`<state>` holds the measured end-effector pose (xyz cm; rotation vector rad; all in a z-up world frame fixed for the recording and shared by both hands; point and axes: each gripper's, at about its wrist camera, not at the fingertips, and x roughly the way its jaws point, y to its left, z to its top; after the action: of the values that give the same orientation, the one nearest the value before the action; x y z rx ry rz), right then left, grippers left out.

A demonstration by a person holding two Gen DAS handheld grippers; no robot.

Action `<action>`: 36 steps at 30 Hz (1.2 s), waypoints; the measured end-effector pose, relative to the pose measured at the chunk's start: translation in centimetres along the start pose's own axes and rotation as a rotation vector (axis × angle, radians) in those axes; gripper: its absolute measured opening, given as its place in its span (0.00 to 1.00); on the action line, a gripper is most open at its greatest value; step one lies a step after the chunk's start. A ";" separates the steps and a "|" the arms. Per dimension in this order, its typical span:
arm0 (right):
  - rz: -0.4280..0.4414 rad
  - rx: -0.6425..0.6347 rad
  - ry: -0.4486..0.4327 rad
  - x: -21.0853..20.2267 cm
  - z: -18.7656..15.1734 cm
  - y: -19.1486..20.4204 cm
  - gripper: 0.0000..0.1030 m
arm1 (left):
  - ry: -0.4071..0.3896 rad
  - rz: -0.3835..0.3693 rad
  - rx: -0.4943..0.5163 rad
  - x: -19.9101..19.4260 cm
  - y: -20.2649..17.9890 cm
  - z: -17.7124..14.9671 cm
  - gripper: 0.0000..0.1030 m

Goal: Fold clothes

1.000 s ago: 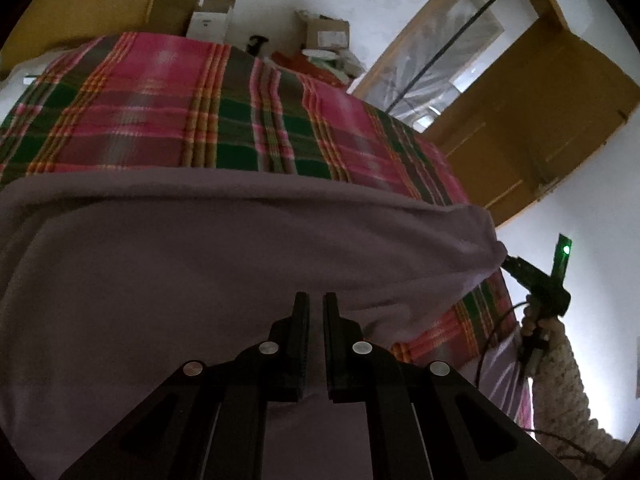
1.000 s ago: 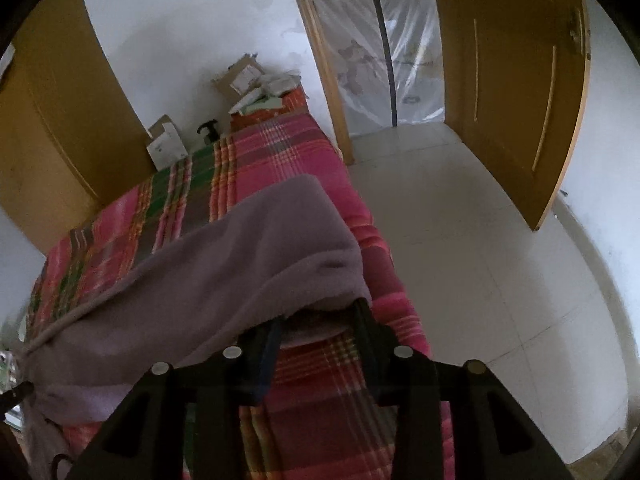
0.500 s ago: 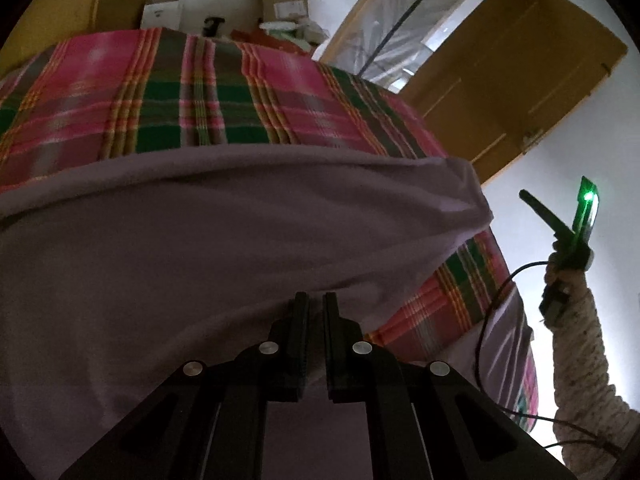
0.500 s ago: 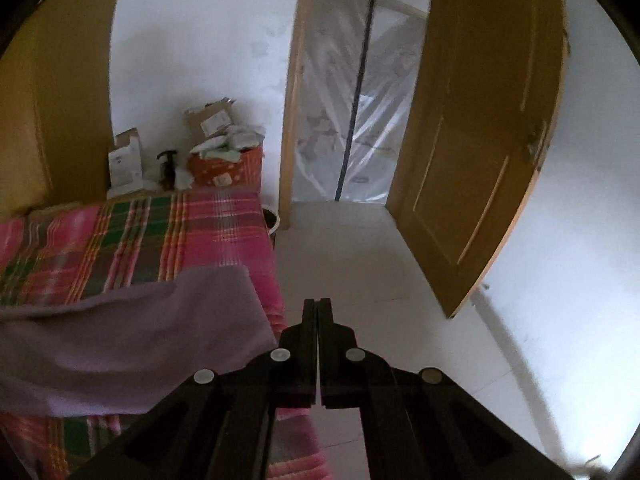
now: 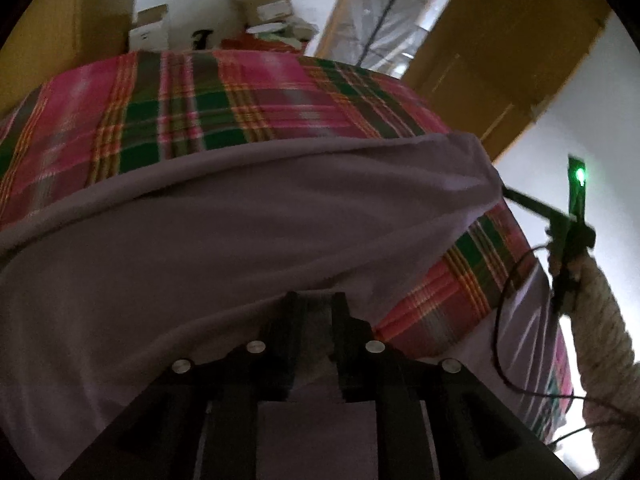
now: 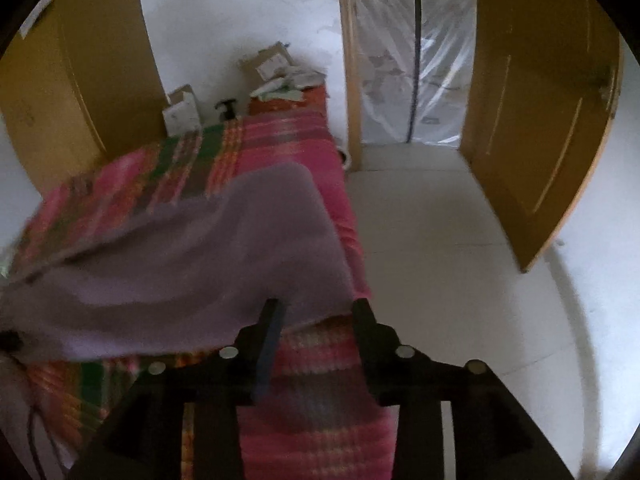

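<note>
The purple garment point(image 5: 240, 240) is cut off at the left wrist view's left edge and hides much of the bed point(image 5: 224, 96). In the right wrist view its left portion is motion-blurred.

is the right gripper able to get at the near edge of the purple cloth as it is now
Probably yes. The right tongs are open, and the purple cloth's near edge lies on the plaid bedcover right at their tips. Nothing sits between them, so the way looks free.
</note>
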<state>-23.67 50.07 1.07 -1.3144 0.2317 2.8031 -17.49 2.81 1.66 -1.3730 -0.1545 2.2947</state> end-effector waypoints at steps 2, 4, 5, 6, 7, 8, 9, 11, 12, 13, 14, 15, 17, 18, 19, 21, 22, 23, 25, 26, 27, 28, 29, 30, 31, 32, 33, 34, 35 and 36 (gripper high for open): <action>0.016 0.018 0.004 0.3 0.4 -0.1 0.39 | 0.008 0.004 -0.002 0.3 0.0 0.1 0.16; 0.025 0.029 0.007 0.5 0.5 -0.2 0.38 | 0.011 0.011 0.001 0.5 -0.2 0.2 0.16; 0.031 0.037 0.008 0.5 0.5 -0.2 0.33 | 0.011 0.015 0.007 0.6 -0.3 0.2 0.16; 0.035 0.047 0.007 0.5 0.6 -0.3 0.19 | 0.011 0.017 0.010 0.7 -0.5 0.2 0.16; 0.034 0.062 0.004 0.5 0.7 -0.5 0.11 | 0.012 0.018 0.015 0.8 -0.6 0.2 0.16; 0.036 0.078 0.000 0.5 0.9 -0.6 0.07 | 0.015 0.019 0.020 0.9 -0.8 0.3 0.16; 0.048 0.091 -0.011 0.2 1.0 -0.6 0.05 | 0.018 0.019 0.024 1.0 -0.9 0.3 0.16; 0.054 0.094 -0.043 -0.5 1.4 -0.2 0.04 | 0.022 0.016 0.023 1.2 -0.9 0.4 0.16; 0.066 0.077 -0.065 -1.0 1.6 0.5 0.04 | 0.021 0.012 0.017 1.3 -0.8 0.4 0.16; 0.086 0.049 -0.078 -1.5 1.7 1.3 0.04 | 0.021 0.006 0.011 1.3 -0.7 0.5 0.16; 0.107 0.020 -0.091 -2.0 1.9 2.2 0.04 | 0.020 0.000 0.004 1.3 -0.6 0.5 0.16; 0.128 -0.008 -0.105 -2.5 2.0 3.1 0.04 | 0.018 -0.006 -0.003 1.3 -0.5 0.4 0.16; 0.177 -0.078 -0.121 -3.4 1.9 5.5 0.04 | 0.017 -0.005 -0.001 1.3 -0.6 0.4 0.16; 0.204 -0.117 -0.125 -3.8 1.7 6.9 0.04 | 0.017 -0.002 0.002 1.3 -0.7 0.4 0.16; 0.227 -0.152 -0.122 -3.9 1.5 8.2 0.04 | 0.017 0.000 0.004 1.3 -0.8 0.4 0.16; 0.263 -0.210 -0.103 -3.6 1.0 10.4 0.04 | 0.017 0.000 0.004 1.3 -0.8 0.3 0.16; 0.277 -0.235 -0.088 -3.3 0.7 11.4 0.04 | 0.017 0.000 0.003 1.3 -0.8 0.3 0.16; 0.289 -0.259 -0.072 -3.0 0.4 12.3 0.04 | 0.016 -0.002 0.001 1.3 -0.8 0.3 0.16; 0.299 -0.295 -0.033 -2.4 -0.5 13.4 0.05 | 0.015 -0.007 -0.003 1.3 -0.7 0.3 0.16; 0.302 -0.310 -0.013 -2.0 -0.9 13.9 0.07 | 0.014 -0.010 -0.005 1.3 -0.6 0.3 0.16; 0.305 -0.323 0.007 -1.7 -1.1 14.3 0.09 | 0.014 -0.013 -0.007 1.3 -0.6 0.2 0.16; 0.309 -0.324 0.026 -1.5 -1.2 14.4 0.09 | 0.013 -0.015 -0.009 1.3 -0.5 0.2 0.16; 0.314 -0.322 0.040 -1.4 -1.2 14.4 0.12 | 0.013 -0.017 -0.010 1.3 -0.5 0.2 0.16; 0.326 -0.309 0.038 -1.5 -1.0 14.1 0.16 | 0.012 -0.018 -0.009 1.3 -0.4 0.2 0.16; 0.342 -0.295 0.035 -1.9 -0.9 13.7 0.19 | 0.012 -0.021 -0.011 1.3 -0.4 0.2 0.16; 0.372 -0.276 0.027 -2.7 -0.9 13.0 0.25 | 0.012 -0.024 -0.013 1.3 -0.3 0.3 0.16; 0.390 -0.261 0.016 -3.2 -0.6 12.6 0.27 | 0.011 -0.026 -0.015 1.3 -0.3 0.3 0.16; 0.404 -0.241 0.003 -3.6 -0.3 12.0 0.27 | 0.010 -0.028 -0.017 1.3 -0.2 0.3 0.16; 0.403 -0.206 -0.012 -4.0 0.1 11.2 0.27 | 0.009 -0.030 -0.020 1.2 -0.1 0.3 0.16; 0.400 -0.173 -0.026 -4.3 0.4 10.3 0.28 | 0.008 -0.031 -0.021 1.2 -0.1 0.3 0.16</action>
<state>-22.29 40.04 5.85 -1.4011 0.2862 3.2349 -18.22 3.47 0.85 -1.3802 -0.1972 2.2682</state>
